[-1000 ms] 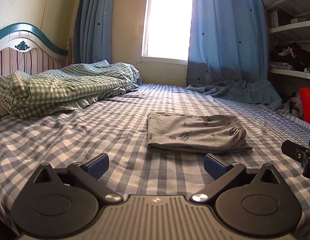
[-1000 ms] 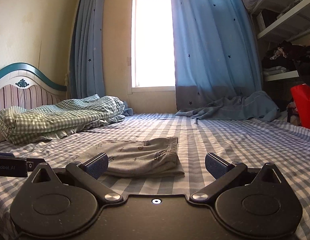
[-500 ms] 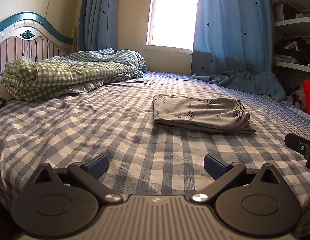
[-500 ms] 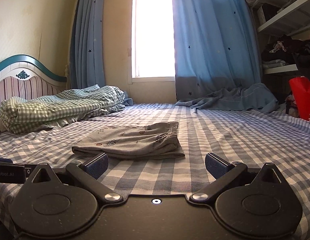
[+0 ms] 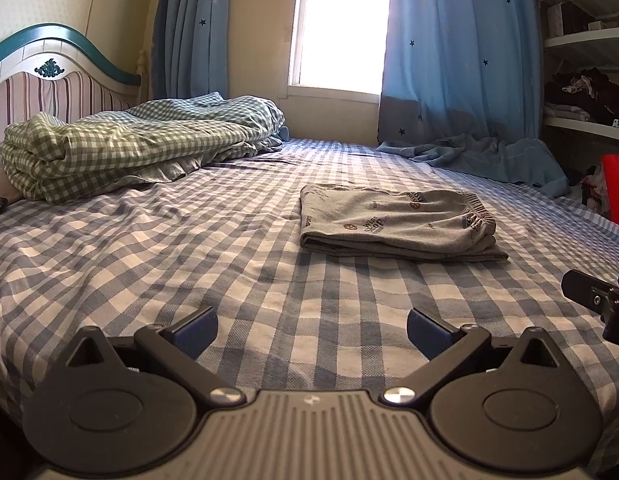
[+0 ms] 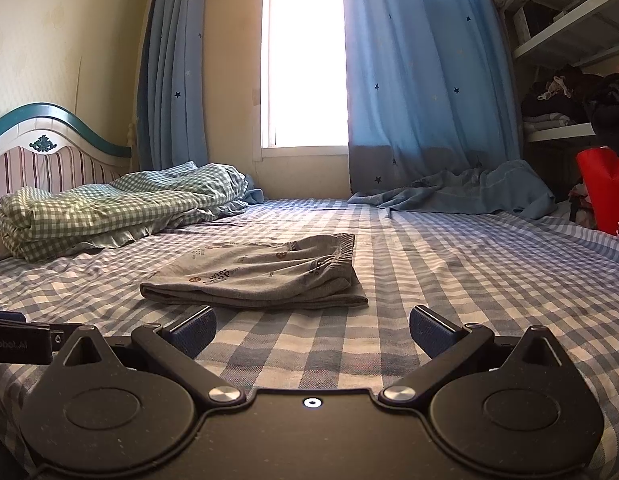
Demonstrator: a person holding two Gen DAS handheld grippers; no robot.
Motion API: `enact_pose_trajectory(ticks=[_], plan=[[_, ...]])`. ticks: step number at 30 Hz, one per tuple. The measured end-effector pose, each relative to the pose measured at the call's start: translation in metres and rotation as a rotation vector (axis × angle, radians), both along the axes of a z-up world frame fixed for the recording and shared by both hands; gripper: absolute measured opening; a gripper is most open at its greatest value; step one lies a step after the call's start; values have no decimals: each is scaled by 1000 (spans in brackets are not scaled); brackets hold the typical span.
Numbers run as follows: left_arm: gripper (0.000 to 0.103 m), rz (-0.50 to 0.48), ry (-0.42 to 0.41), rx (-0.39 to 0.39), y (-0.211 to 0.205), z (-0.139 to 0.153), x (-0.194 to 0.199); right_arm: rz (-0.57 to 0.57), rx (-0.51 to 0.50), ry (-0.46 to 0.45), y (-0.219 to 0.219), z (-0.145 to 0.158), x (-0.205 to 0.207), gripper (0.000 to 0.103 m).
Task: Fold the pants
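I held my left hand-held gripper (image 5: 311, 330) wide and empty, low over the near edge of the bed (image 5: 149, 240); my right hand-held gripper (image 6: 312, 330) was likewise wide and empty. The folded grey pants (image 5: 397, 222) lay flat beyond both, ahead-right of my left and ahead-left of my right, long axis running left to right. My right looked nearer, waistband on its side.

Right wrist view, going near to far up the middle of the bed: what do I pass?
Right tongs, open → folded grey pants → bare checked sheet → window.
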State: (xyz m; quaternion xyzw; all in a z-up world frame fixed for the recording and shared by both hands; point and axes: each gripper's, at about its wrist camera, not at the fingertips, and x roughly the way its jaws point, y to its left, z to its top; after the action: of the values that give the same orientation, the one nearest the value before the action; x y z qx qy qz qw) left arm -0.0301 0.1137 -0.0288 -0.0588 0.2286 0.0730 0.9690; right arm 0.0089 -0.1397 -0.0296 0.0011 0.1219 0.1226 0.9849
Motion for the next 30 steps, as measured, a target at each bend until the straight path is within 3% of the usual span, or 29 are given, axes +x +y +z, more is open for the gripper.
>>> enact_pose_trajectory(ticks=[30], plan=[[102, 8, 5, -16, 0, 0, 0, -2, -3, 6, 3, -2, -1, 102]])
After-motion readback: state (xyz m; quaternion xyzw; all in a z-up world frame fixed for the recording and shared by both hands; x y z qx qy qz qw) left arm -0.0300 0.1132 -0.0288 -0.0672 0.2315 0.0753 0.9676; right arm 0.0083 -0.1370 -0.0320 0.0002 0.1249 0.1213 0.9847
